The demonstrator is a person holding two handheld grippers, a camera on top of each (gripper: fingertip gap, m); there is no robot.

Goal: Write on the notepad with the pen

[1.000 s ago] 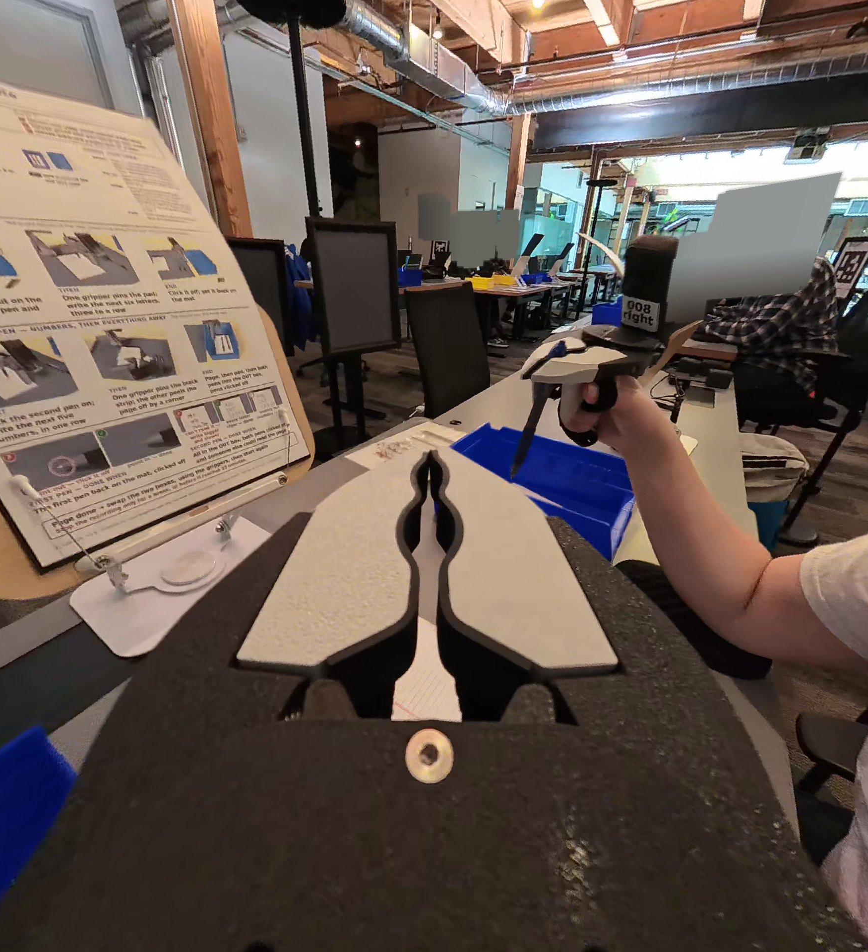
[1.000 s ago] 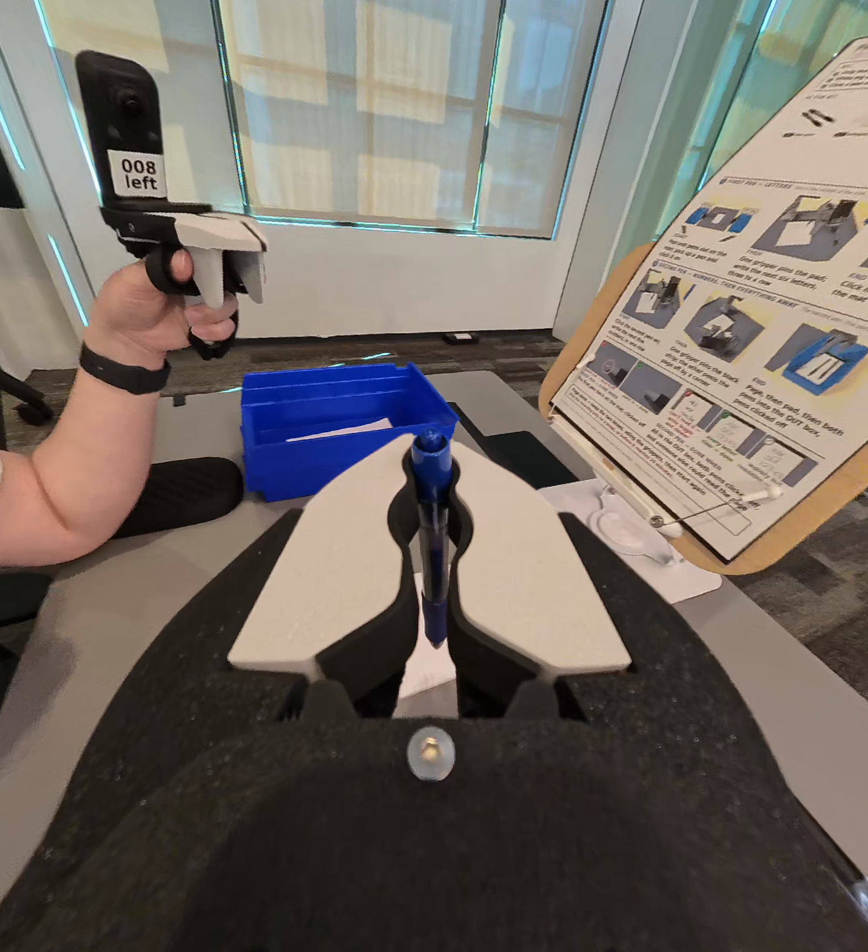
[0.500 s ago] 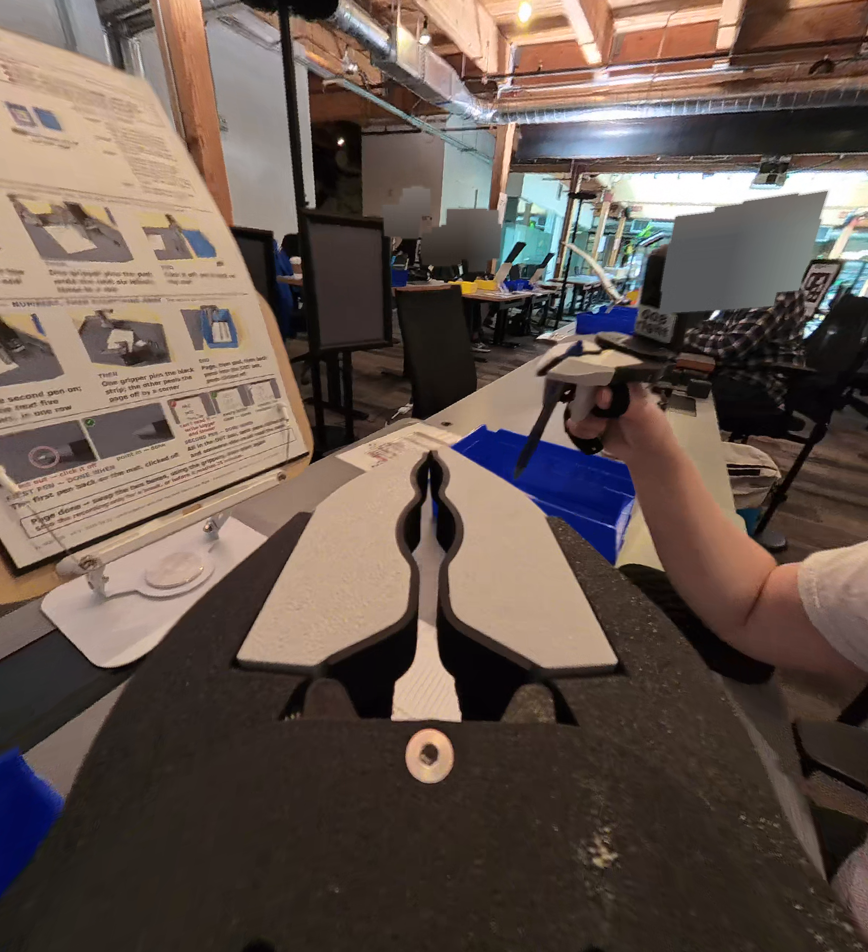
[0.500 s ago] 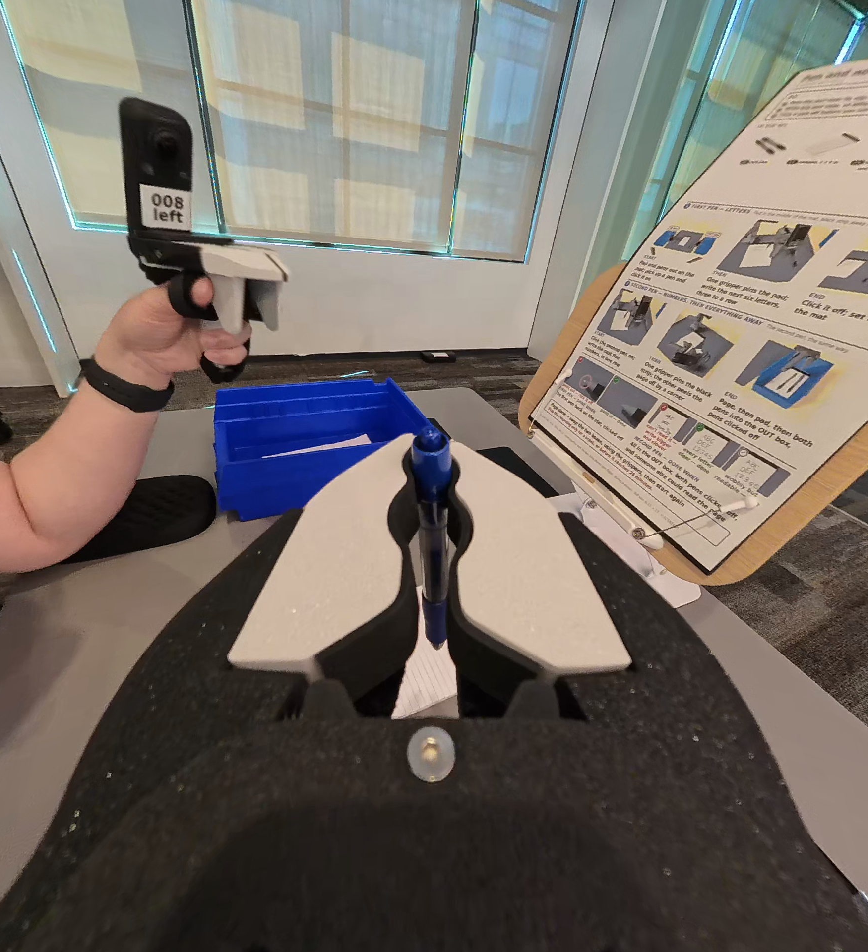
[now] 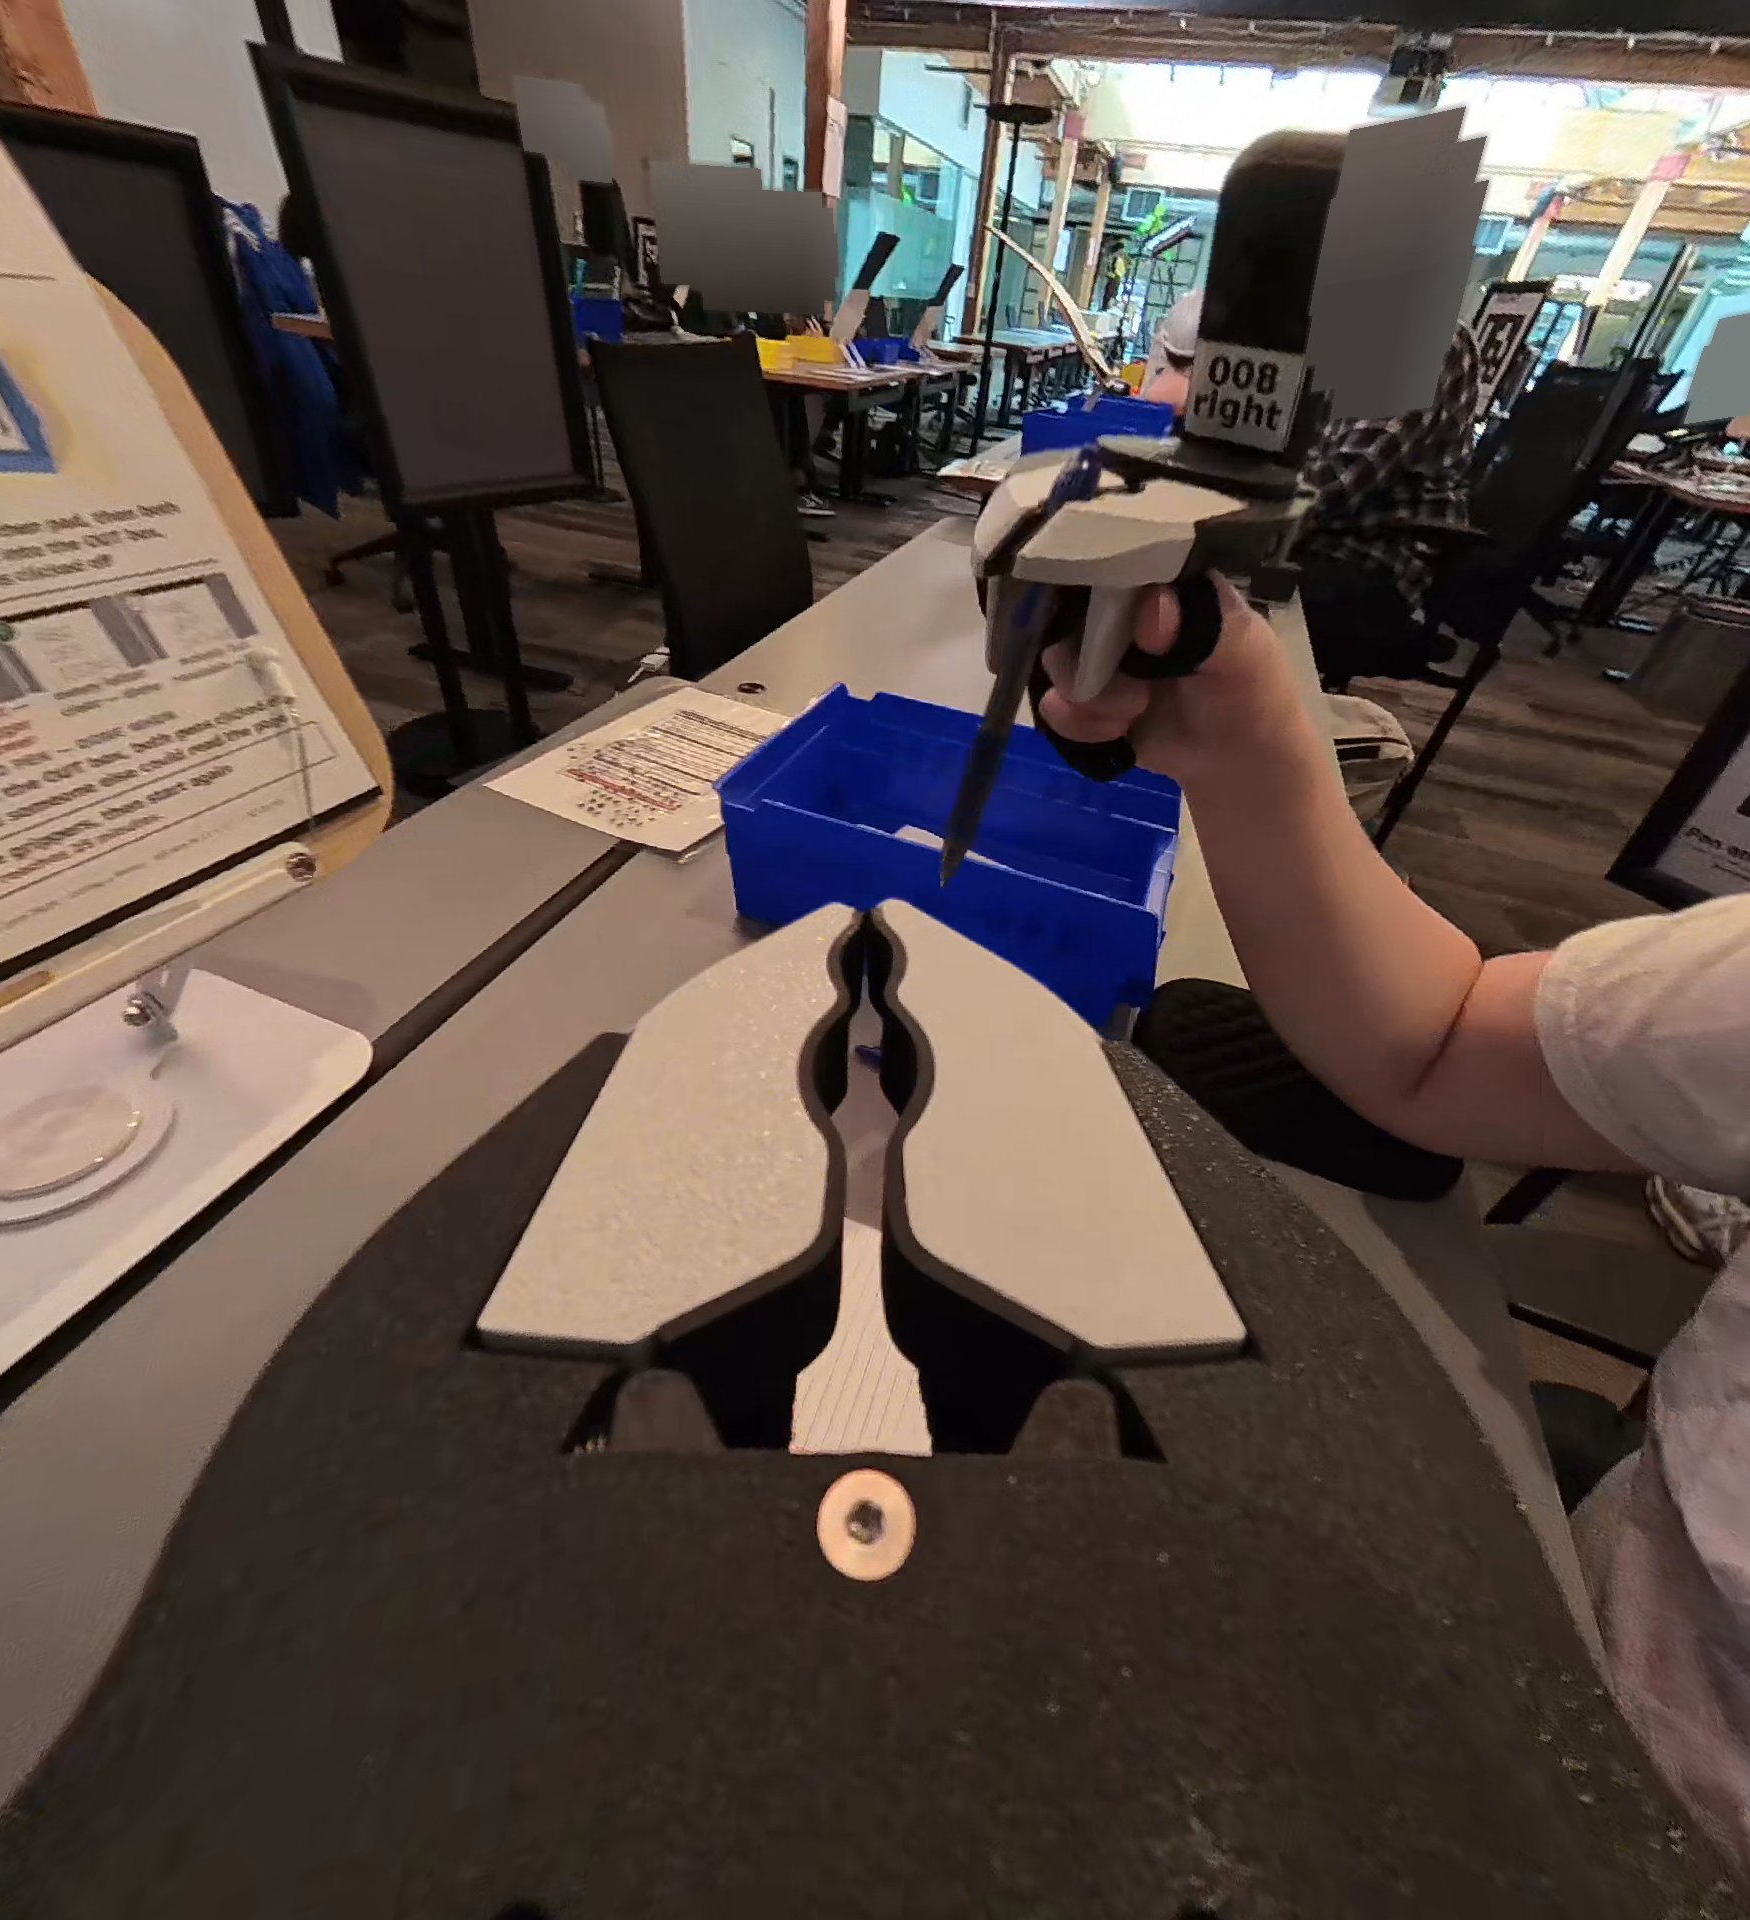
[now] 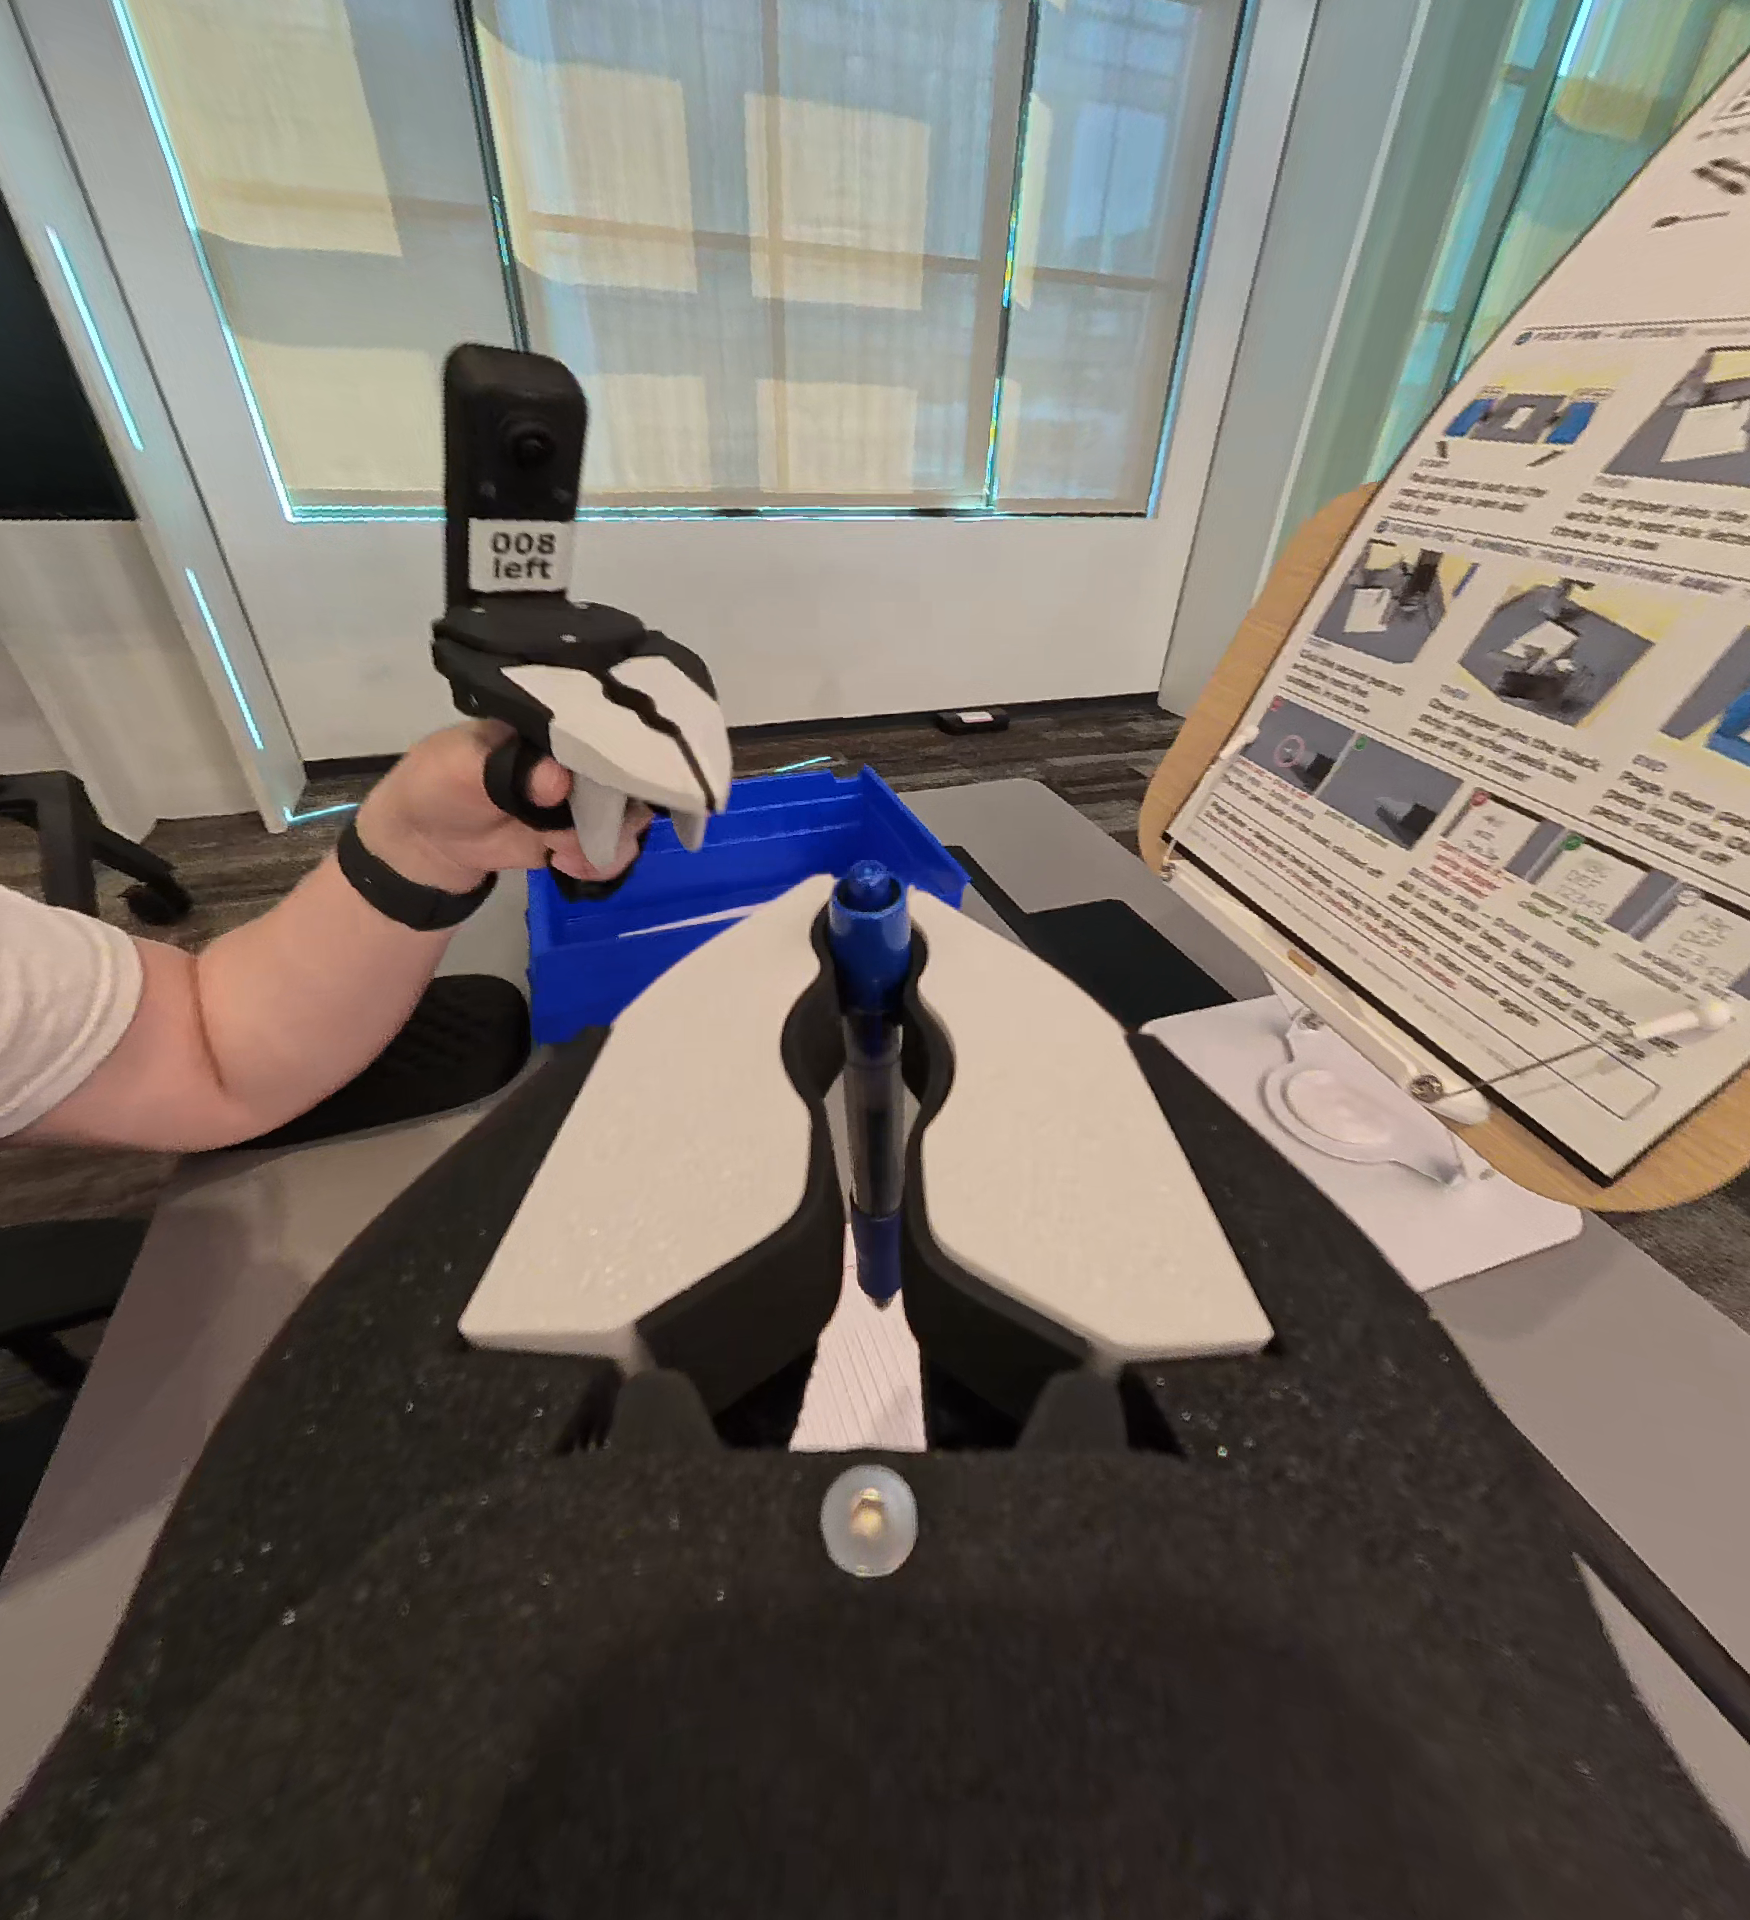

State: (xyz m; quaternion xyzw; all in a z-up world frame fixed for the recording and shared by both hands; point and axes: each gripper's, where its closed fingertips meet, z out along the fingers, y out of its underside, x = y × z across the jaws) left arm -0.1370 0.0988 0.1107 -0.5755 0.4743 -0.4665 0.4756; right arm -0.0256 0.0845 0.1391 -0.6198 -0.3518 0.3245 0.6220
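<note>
Blue pen (image 6: 869, 1081) is clamped between right gripper (image 6: 867, 914) fingers at frame centre, tip down over lined notepad (image 6: 866, 1382). Left gripper (image 5: 866, 920) fingers are pressed together, nothing held, notepad seen beneath.

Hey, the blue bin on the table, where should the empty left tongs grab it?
Probably the near wall of the blue bin, from above: it is open-topped with thin upright walls, so one finger can go inside and one outside. The left tongs are shut now and would need opening first.
</note>
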